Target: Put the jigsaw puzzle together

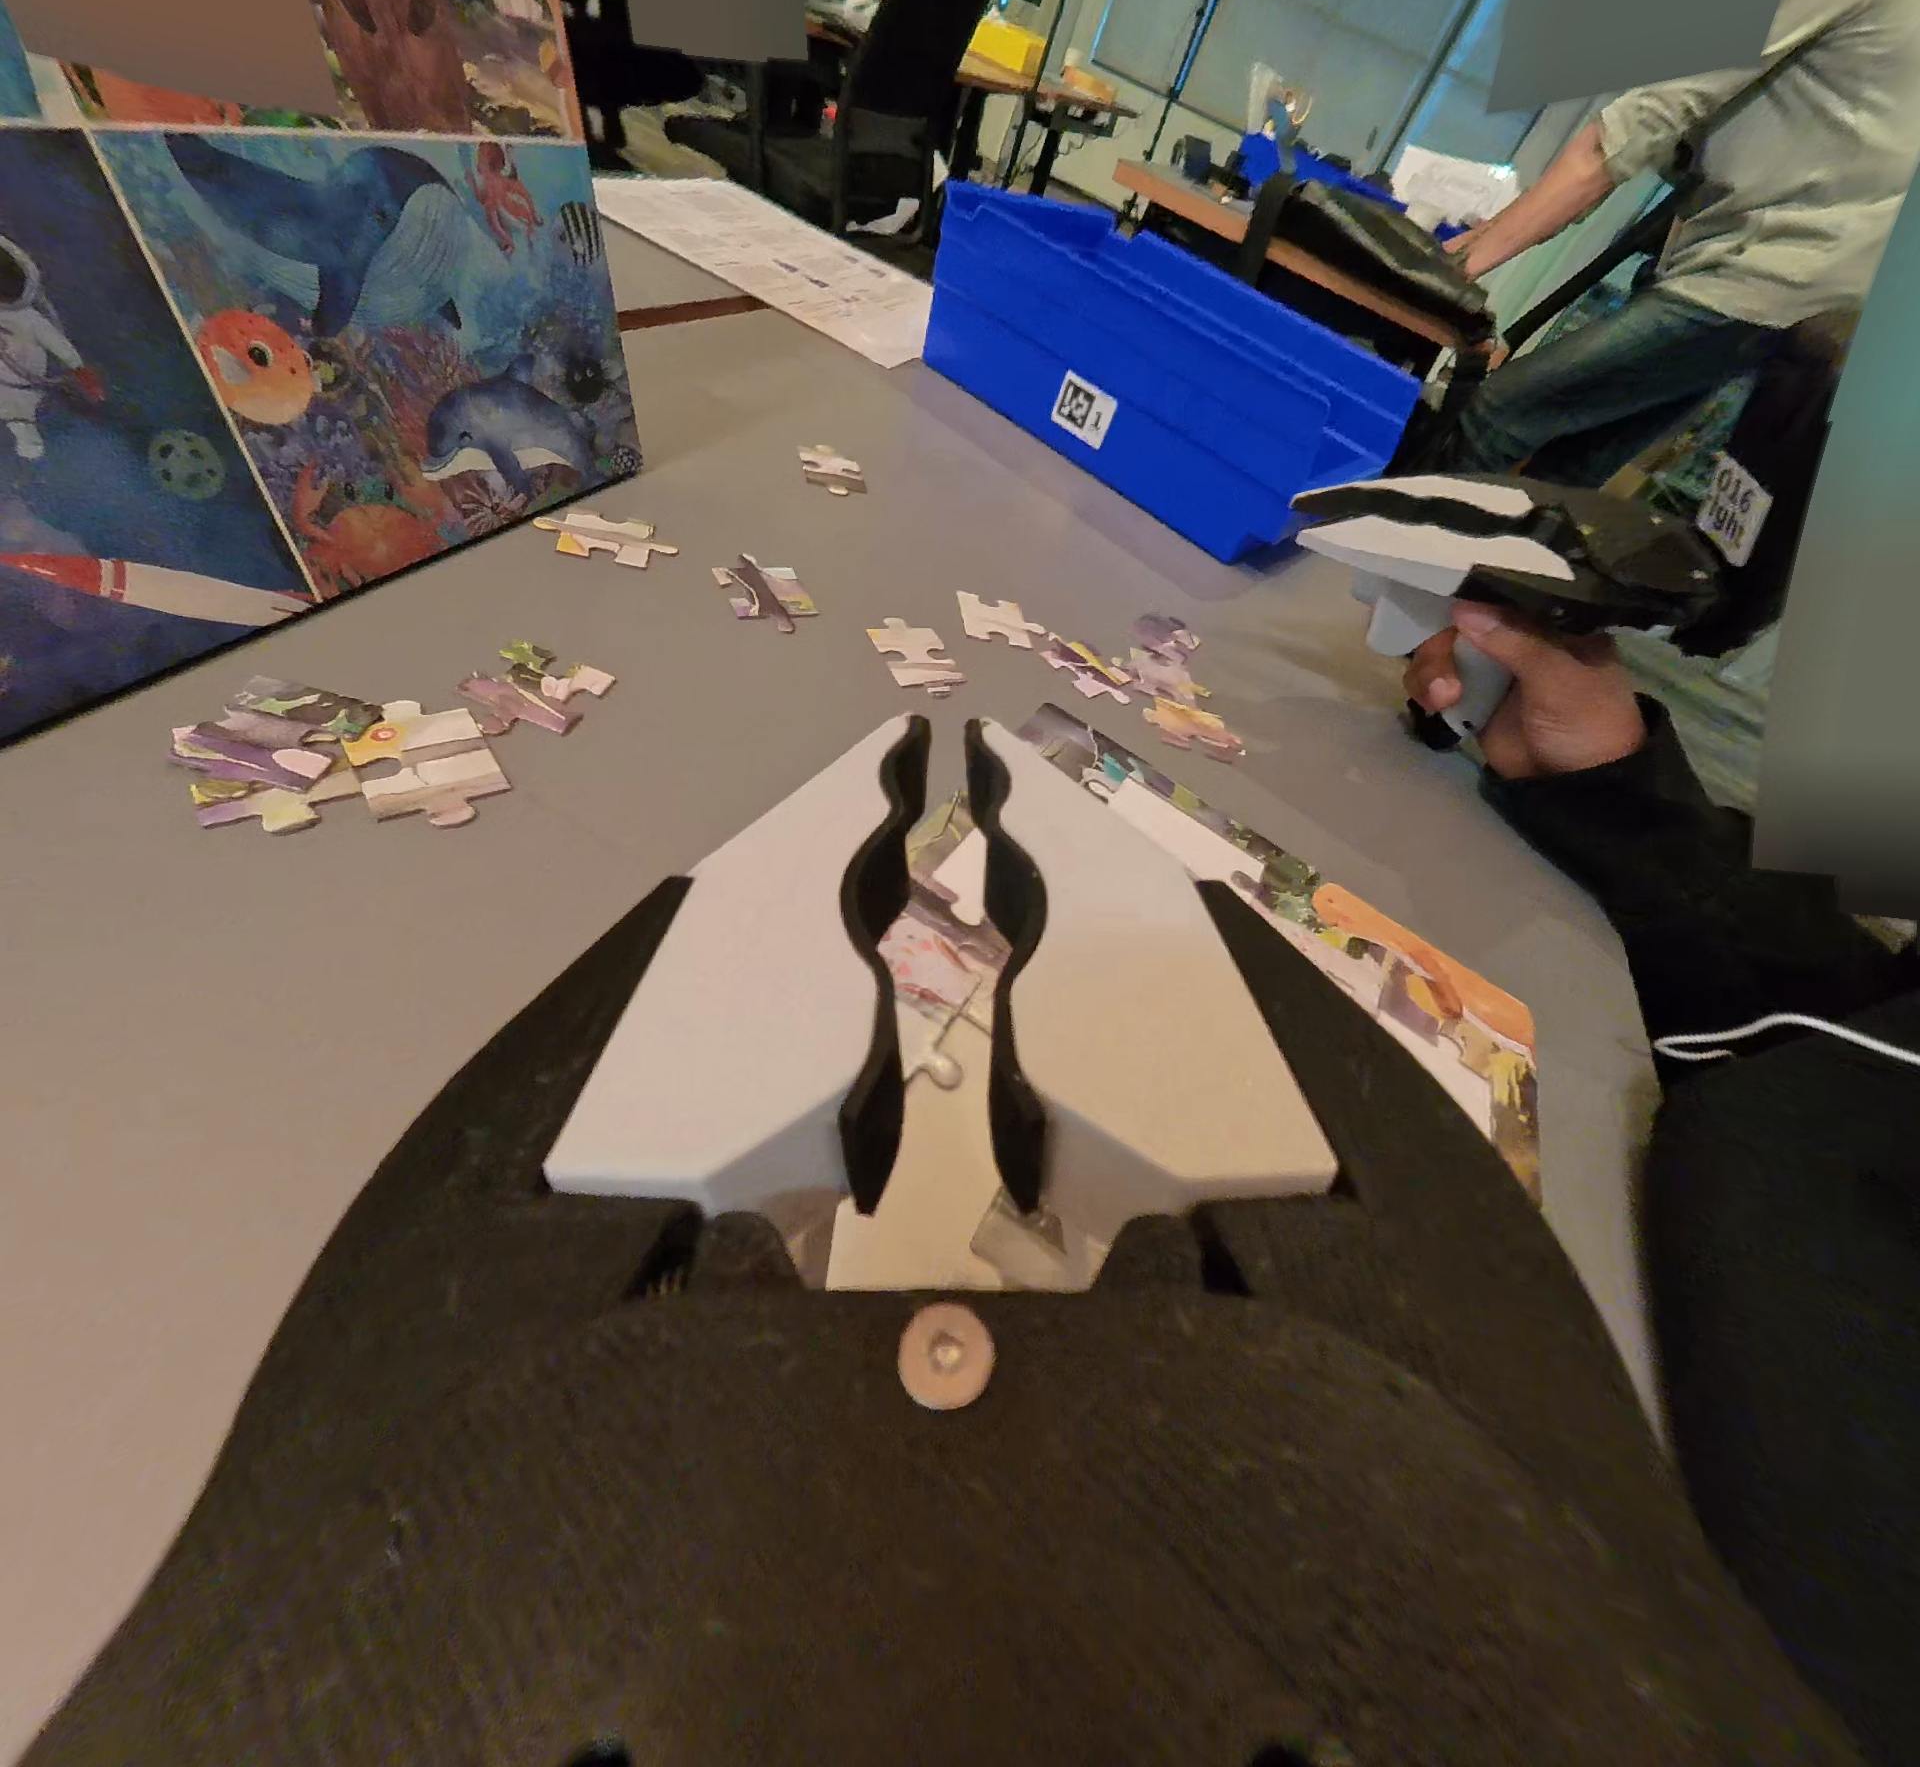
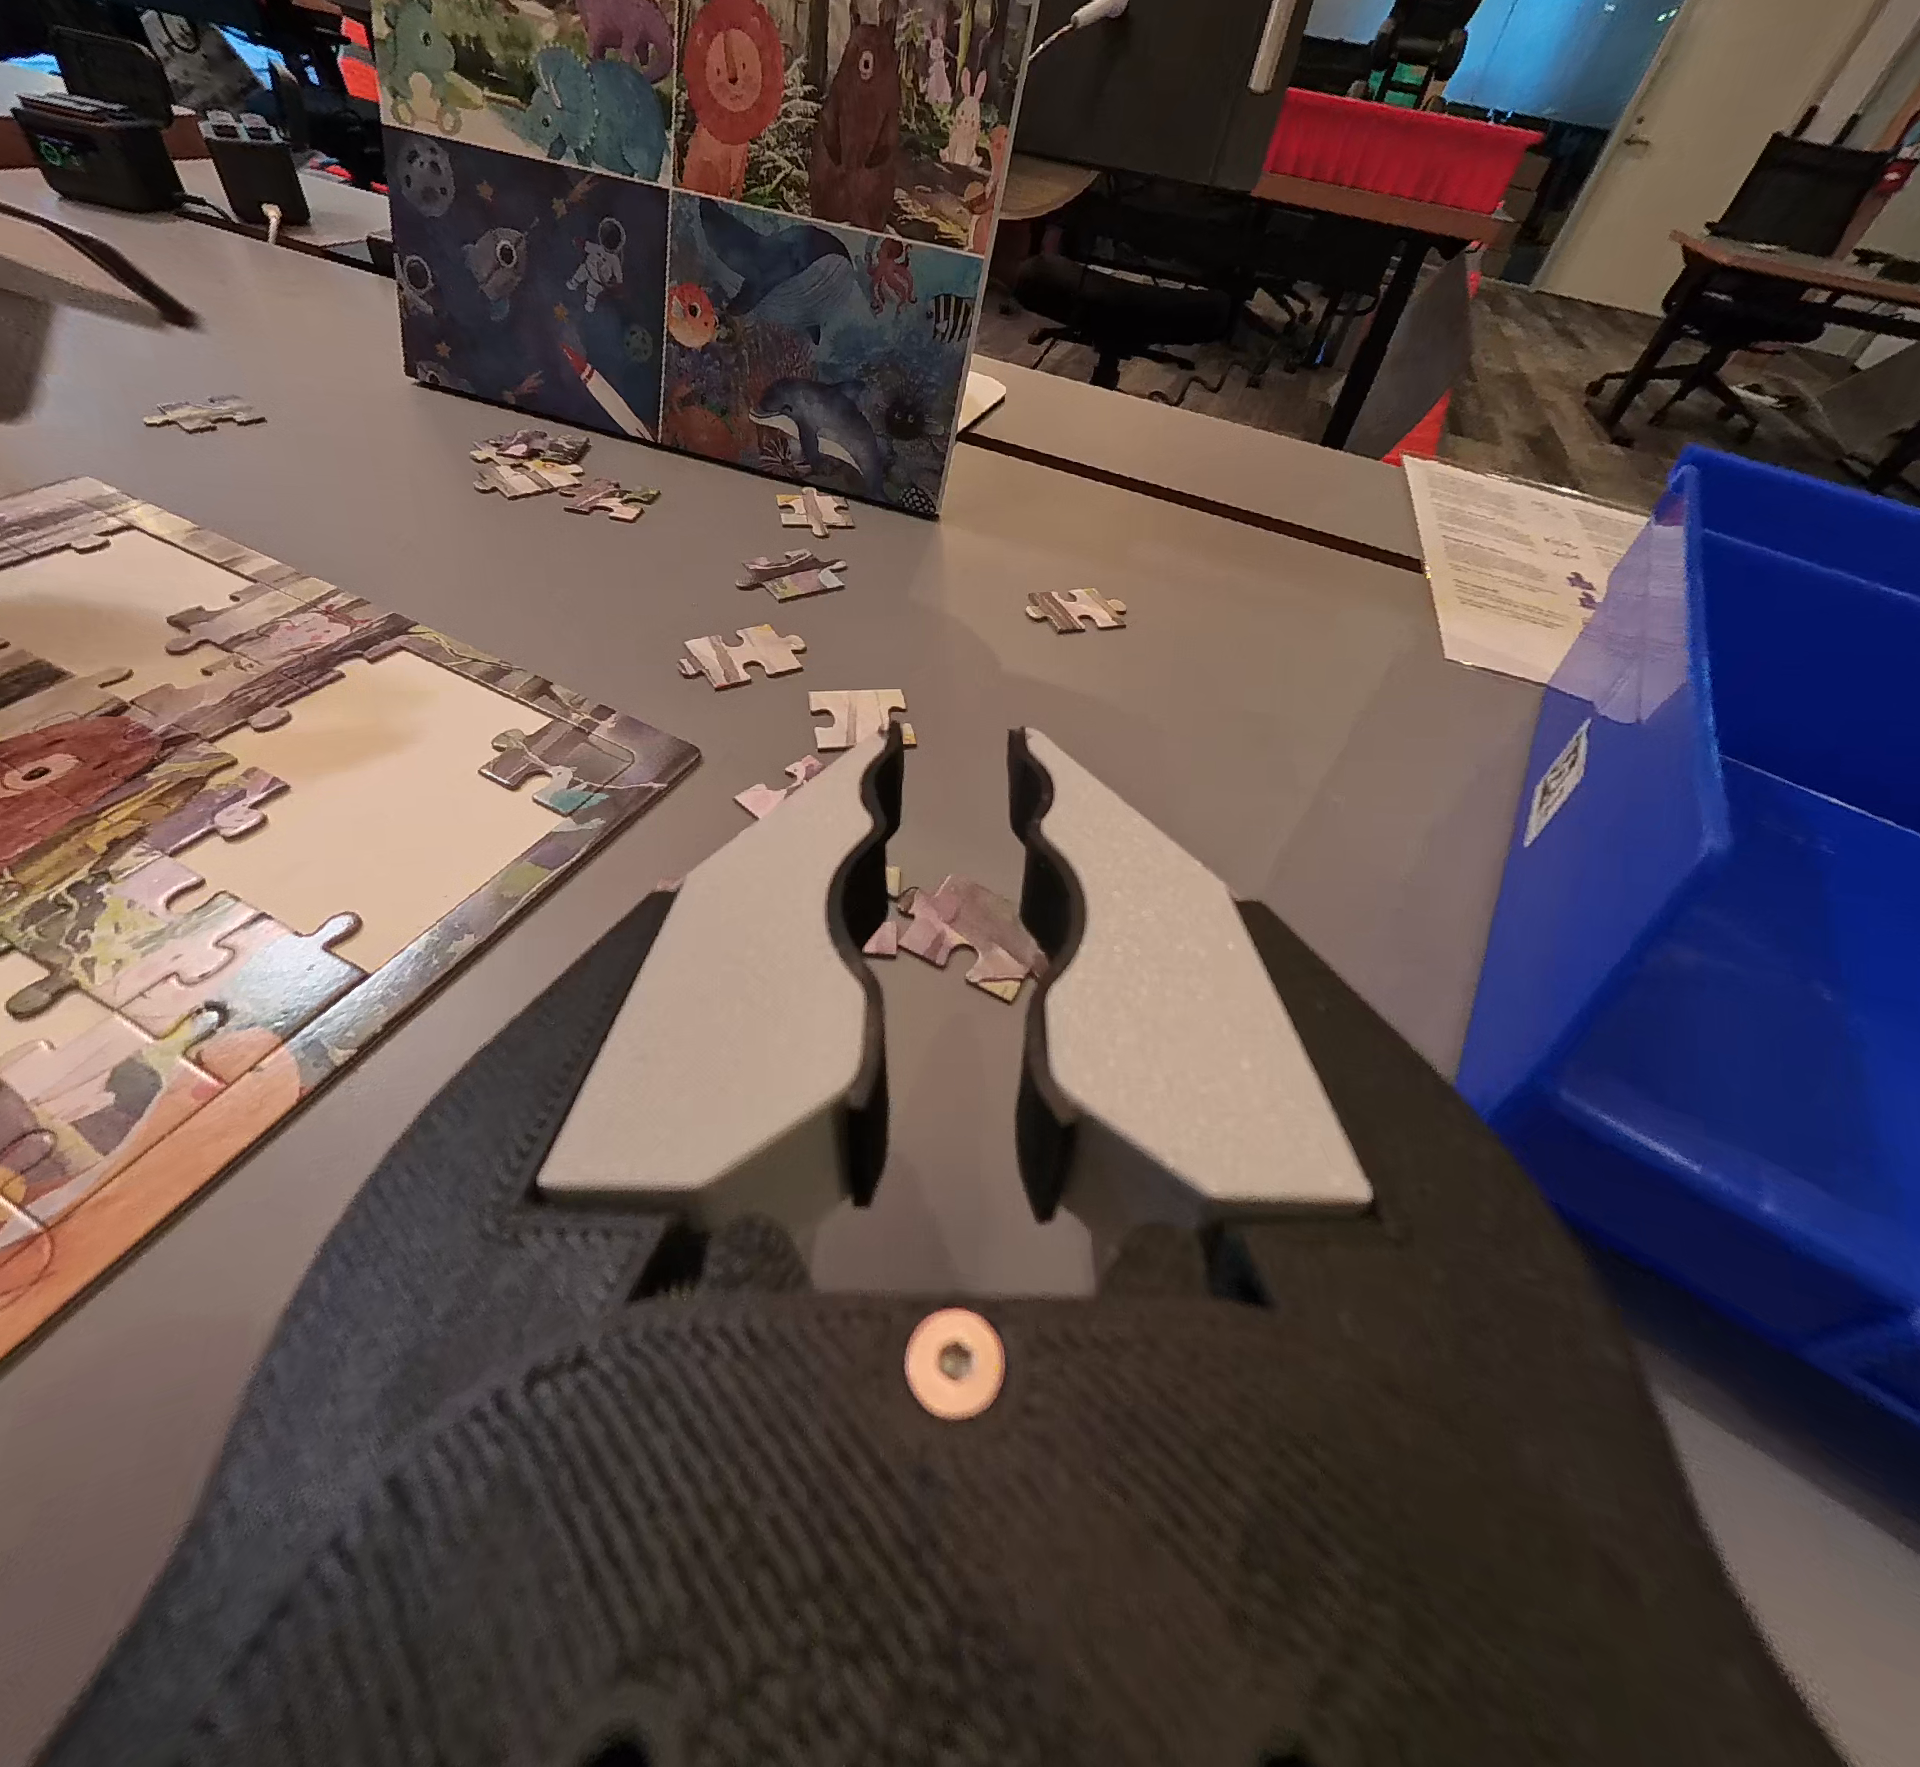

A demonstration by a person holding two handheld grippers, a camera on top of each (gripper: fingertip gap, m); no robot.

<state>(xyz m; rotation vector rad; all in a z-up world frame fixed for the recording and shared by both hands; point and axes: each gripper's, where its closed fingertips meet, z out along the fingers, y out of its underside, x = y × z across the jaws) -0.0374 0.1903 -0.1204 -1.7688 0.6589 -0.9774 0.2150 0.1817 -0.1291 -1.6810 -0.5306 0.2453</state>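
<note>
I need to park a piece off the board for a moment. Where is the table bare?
Bare grey table lies between the loose pieces and the blue bin, and left of the left gripper, below the clustered pieces. It is crowded between the puzzle board and the picture box, and under the right gripper.
</note>
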